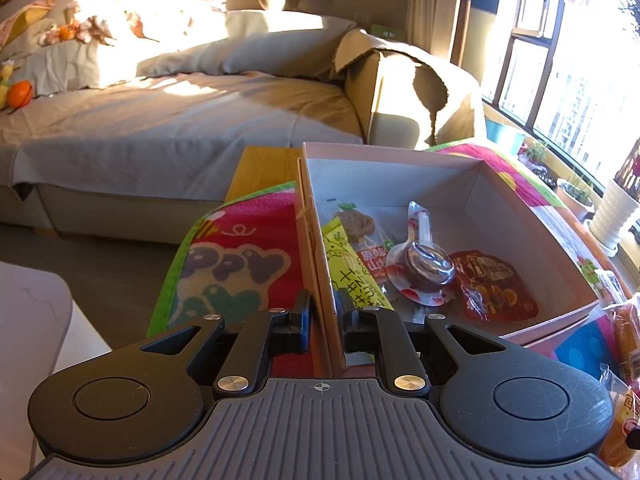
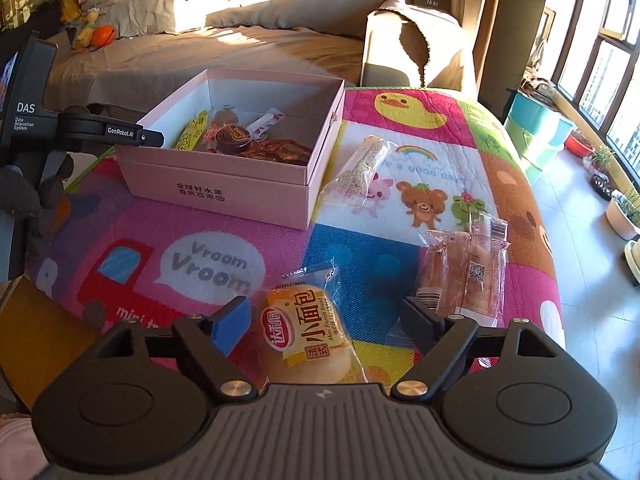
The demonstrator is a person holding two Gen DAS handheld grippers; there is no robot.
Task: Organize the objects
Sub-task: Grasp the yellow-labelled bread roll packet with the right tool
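Observation:
A pink open box (image 2: 224, 196) stands on the colourful mat and holds several snack packets, among them a yellow one (image 1: 352, 272) and a jelly cup (image 1: 424, 268). My left gripper (image 1: 325, 316) is shut on the left wall of this box (image 1: 400, 176). It also shows at the left of the right wrist view as the left gripper (image 2: 154, 136) clamped on the rim. My right gripper (image 2: 326, 314) hangs open over a mini bread packet (image 2: 308, 328), which lies between the fingers without touching either pad.
A sesame stick packet (image 2: 360, 168) and a bundle of clear wrapped snacks (image 2: 464, 268) lie on the mat (image 2: 400, 264) right of the box. A sofa (image 1: 180, 120) is behind the table. Plant pots (image 2: 624, 212) and tubs (image 2: 536, 132) line the window side.

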